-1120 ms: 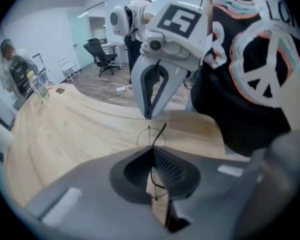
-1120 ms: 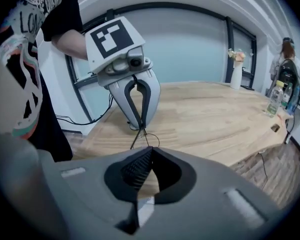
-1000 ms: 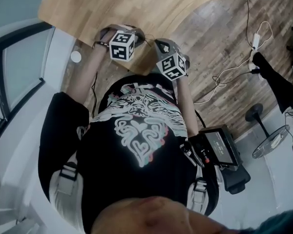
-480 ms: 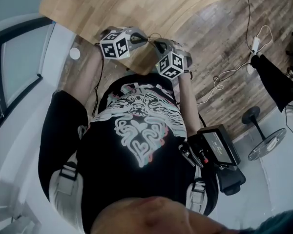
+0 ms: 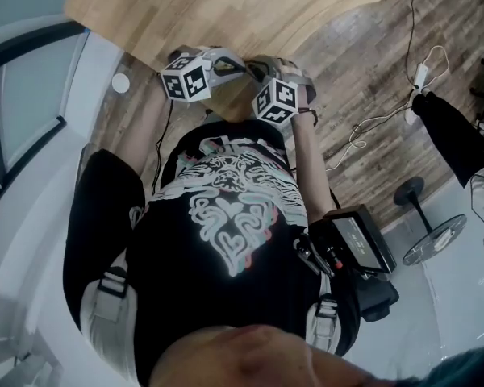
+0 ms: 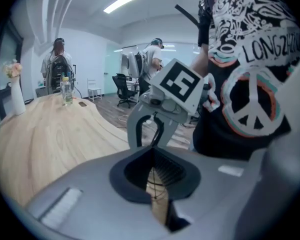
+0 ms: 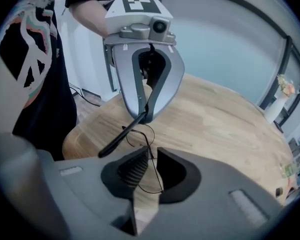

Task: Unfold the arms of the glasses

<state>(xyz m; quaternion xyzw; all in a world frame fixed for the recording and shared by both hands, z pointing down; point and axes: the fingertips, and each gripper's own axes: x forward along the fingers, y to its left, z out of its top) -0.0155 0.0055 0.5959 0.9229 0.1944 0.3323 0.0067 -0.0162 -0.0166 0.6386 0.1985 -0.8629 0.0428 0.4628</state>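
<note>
Found the left gripper [image 6: 156,184] clenched on the thin black wire-rimmed glasses [image 7: 121,134], in the air just above the near edge of the pale wooden table [image 5: 226,6]. Pinch taken on the black plastic arm, seemingly near its hinge end. Found the right gripper [image 7: 149,166] opposite, above the same table edge, nipped shut on the wire rim of one lens. Could not tell the position of the second arm.

Judged the frame very light, springy and easily bent, with lenses prone to scratching and smudging. Judged bare wire slippery between ribbed pads, so better held at the bridge or the hinge block than mid-rim. Advised taking each arm about mid-length, swinging it about its hinge only, with low force, and stopping at the hinge's limit.

Noted the table top as smooth grained wood with a curved edge. At the table's far end, logged a white vase with pink flowers [image 6: 16,91], then a clear plastic bottle [image 6: 66,90]. Beyond the table, logged a standing person with a backpack [image 6: 57,66], a black office chair [image 6: 122,84], a second standing person [image 6: 152,54], and a strip ceiling light [image 6: 124,0] overhead. Beside the table, logged a dark plank floor [image 5: 363,63].
</note>
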